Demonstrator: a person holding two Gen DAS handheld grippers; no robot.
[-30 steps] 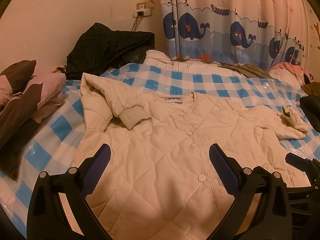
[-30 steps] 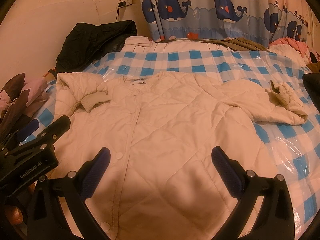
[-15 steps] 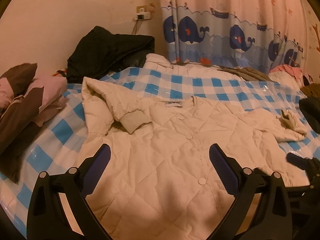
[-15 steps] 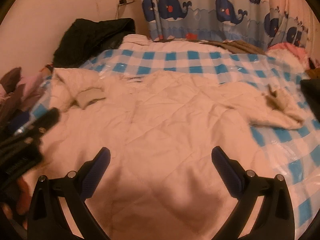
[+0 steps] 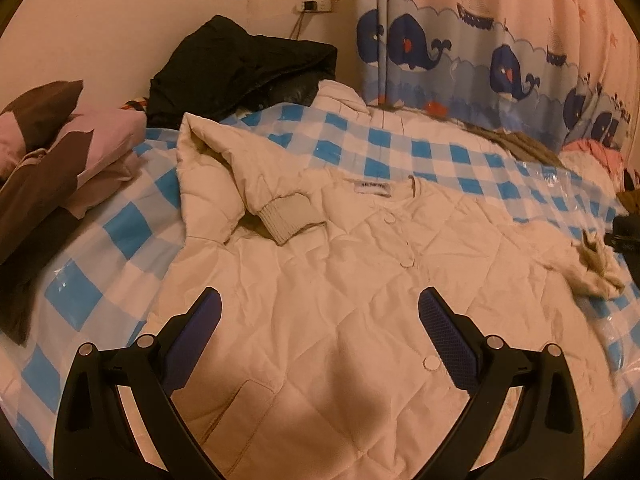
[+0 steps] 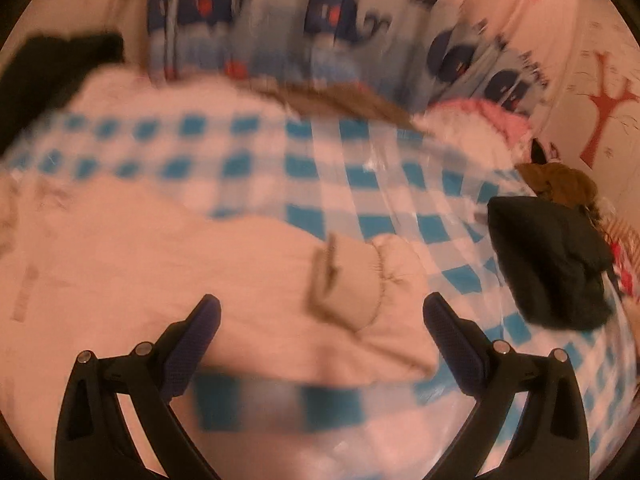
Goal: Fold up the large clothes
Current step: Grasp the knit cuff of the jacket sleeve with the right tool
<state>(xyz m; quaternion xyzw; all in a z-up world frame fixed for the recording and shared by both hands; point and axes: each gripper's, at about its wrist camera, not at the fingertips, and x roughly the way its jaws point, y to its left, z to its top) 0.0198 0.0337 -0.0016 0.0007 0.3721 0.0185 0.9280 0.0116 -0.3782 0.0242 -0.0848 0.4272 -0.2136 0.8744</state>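
A cream quilted jacket [image 5: 340,280] lies front up and buttoned on the blue-and-white checked bed cover [image 5: 400,148]. Its left sleeve is folded over the chest, with the ribbed cuff [image 5: 290,216] near the collar. Its right sleeve lies stretched out, with its cuff [image 5: 596,260] at the right. My left gripper [image 5: 320,316] is open and empty above the jacket's lower front. My right gripper [image 6: 320,316] is open and empty just short of the right sleeve's cuff [image 6: 344,280], in a blurred view.
A black coat [image 5: 240,68] lies at the back left by the wall. Pink and brown folded clothes [image 5: 52,160] sit at the left. A dark garment [image 6: 552,264] and more clothes [image 6: 556,180] lie at the right. A whale curtain [image 5: 480,60] hangs behind.
My right gripper has swung right, from over the jacket's body to the right sleeve's cuff. My left gripper has drifted slightly back and left. The jacket has not moved.
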